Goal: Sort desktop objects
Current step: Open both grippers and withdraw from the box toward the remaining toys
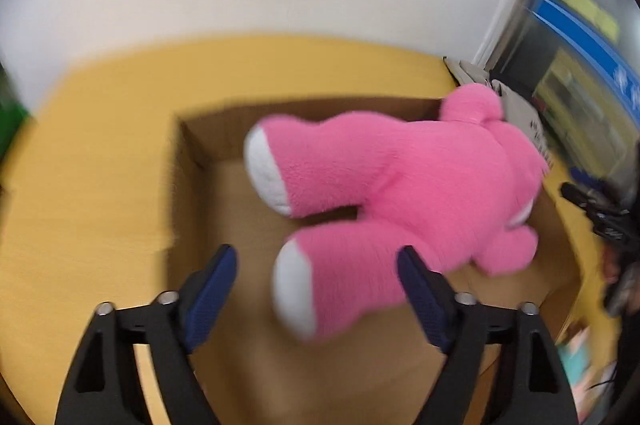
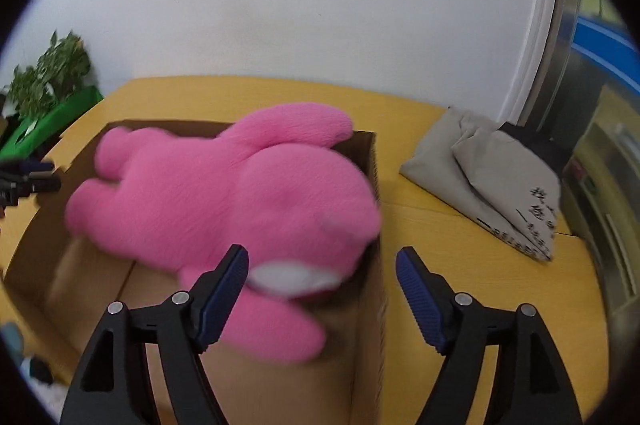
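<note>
Your left wrist camera looks steeply down from close above the cardboard box (image 1: 200,161), toward its left end; your right wrist camera does likewise toward its right wall. Both share the pink plush toy (image 1: 400,193).

White wall (image 2: 320,5), yellow wooden desk (image 2: 460,225), plant (image 2: 48,73)

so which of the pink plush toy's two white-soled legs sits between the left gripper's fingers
The nearer leg of the pink plush toy, low in the left wrist view between the open left gripper fingers; the other leg lies farther away, over the brown cardboard box.
</note>
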The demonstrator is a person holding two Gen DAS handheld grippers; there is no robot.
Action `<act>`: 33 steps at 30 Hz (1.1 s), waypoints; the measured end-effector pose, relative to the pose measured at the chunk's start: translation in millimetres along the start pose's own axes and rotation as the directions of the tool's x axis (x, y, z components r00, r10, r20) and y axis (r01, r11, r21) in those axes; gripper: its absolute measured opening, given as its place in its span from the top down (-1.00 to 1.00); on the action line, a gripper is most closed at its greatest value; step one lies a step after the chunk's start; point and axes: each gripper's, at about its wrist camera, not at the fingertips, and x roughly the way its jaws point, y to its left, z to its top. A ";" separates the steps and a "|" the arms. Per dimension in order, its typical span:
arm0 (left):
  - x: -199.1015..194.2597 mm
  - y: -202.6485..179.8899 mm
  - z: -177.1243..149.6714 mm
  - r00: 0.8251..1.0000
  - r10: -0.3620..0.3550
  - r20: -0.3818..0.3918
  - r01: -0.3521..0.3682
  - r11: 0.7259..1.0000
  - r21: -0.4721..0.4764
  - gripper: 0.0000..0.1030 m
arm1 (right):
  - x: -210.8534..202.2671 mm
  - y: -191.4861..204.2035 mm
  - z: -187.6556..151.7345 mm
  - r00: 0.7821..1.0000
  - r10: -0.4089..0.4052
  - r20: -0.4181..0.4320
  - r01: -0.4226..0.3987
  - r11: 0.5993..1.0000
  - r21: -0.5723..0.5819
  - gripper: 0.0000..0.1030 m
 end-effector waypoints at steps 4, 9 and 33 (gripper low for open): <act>-79.2 -35.2 -39.9 0.989 0.042 0.140 -0.044 0.999 0.014 -1.00 | -74.4 49.5 -24.7 0.997 0.030 0.068 -0.033 0.999 0.036 -0.48; -150.7 -60.8 -102.2 0.973 0.011 0.231 0.001 0.999 -0.050 -1.00 | -139.8 92.0 -62.7 0.994 -0.030 0.105 0.021 0.997 0.081 -0.50; -256.6 -103.4 -184.5 0.952 -0.019 0.306 0.045 0.996 -0.076 -1.00 | -252.4 112.4 -128.8 0.985 -0.085 0.149 0.064 0.988 0.140 -0.50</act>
